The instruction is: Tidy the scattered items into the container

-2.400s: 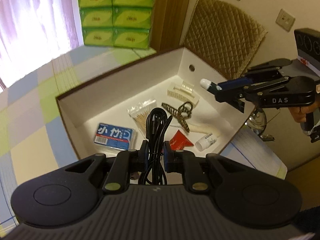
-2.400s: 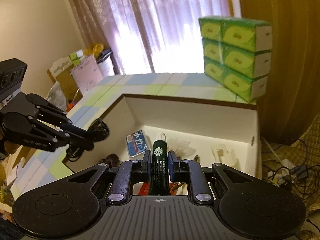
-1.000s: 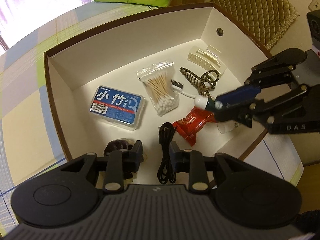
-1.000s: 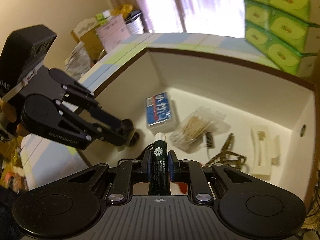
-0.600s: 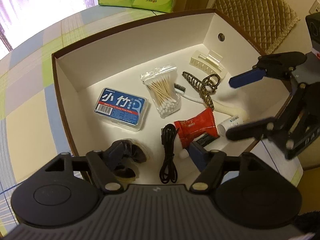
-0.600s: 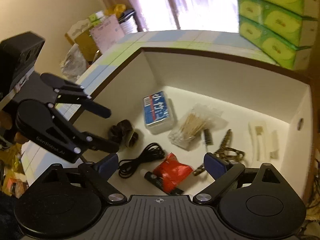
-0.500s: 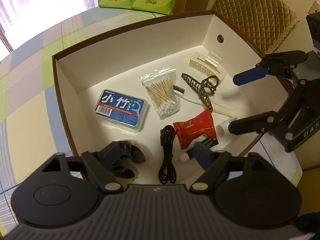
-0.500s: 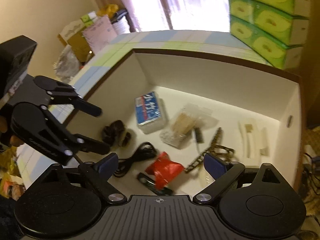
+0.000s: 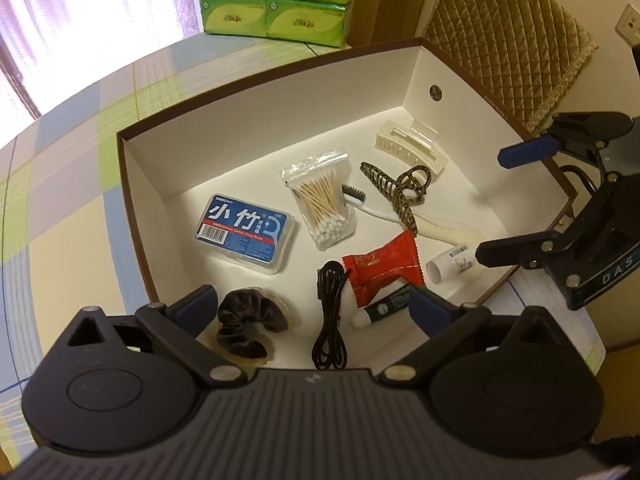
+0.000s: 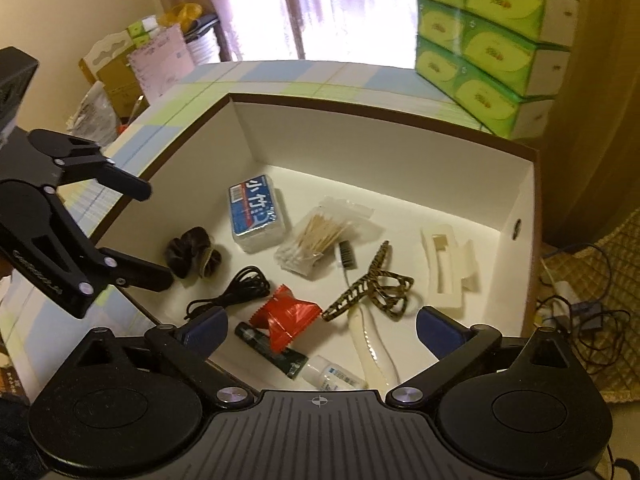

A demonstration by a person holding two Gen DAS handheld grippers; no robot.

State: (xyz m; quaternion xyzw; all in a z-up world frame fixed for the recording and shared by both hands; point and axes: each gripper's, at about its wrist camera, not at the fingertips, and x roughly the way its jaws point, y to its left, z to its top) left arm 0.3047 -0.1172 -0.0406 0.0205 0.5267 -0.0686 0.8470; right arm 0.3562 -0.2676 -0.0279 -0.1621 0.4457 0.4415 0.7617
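White box (image 9: 416, 80) holding cable (image 9: 330, 320) and tube (image 9: 386, 306) | both jaws hanging wide, empty | release seemingly finishing | next: seeking leftovers on surface (image 9: 72, 200).

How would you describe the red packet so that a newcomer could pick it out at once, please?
Look inside the white box with the brown rim on the checked tablecloth. Near its front edge, right of the coiled black cable, lies the red packet, partly covering a dark tube. It is the only red thing there.
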